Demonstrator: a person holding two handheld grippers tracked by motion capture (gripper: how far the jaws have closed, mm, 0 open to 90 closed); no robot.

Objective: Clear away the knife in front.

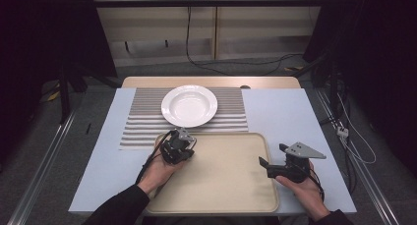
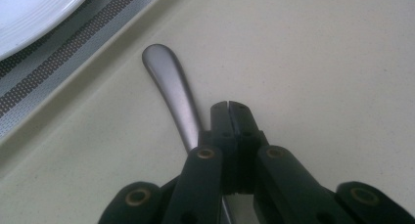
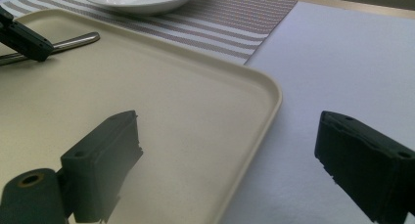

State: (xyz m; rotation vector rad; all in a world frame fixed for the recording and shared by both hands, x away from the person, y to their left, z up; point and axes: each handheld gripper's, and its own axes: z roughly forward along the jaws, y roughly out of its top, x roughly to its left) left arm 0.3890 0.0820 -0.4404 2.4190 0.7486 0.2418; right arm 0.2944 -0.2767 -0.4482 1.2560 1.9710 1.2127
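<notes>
- Fingers: left gripper jaws fully together, nothing between them, tips right beside the metal handle; right gripper jaws wide apart, holding nothing, straddling the tray's right edge.
- Count: one handle of a piece of cutlery, lying on the tray near its far left corner; one white plate; one striped mat.
- Writing: none legible.
</notes>
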